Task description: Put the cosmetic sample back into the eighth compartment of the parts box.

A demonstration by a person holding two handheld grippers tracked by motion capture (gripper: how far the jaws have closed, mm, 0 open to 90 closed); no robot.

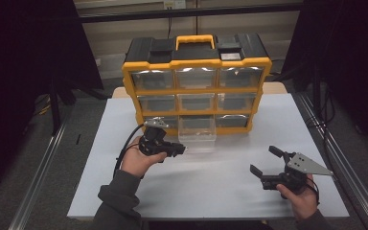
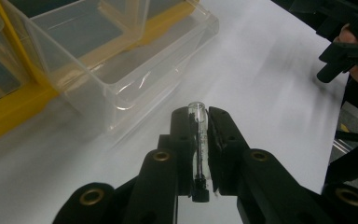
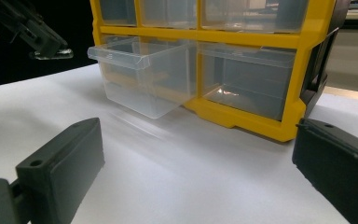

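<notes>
A small clear glass vial (image 2: 199,140) with a black cap is pinched lengthwise between the jaws of my left gripper (image 2: 204,114), which is shut on it. That gripper (image 1: 179,149) hovers just in front of the pulled-out clear drawer (image 1: 197,129), the bottom middle one of the yellow and black organizer (image 1: 196,62). The drawer (image 2: 121,60) looks empty. My right gripper (image 1: 263,160) rests low at the table's right front, jaws wide open with nothing between them (image 3: 196,135). In the right gripper view the left gripper (image 3: 42,37) shows at top left, the drawer (image 3: 144,79) ahead.
The organizer's other clear drawers (image 3: 247,79) are pushed in. A white tabletop (image 1: 211,187) spreads between the two hands. Dark metal rails (image 1: 38,172) and black curtains flank the table.
</notes>
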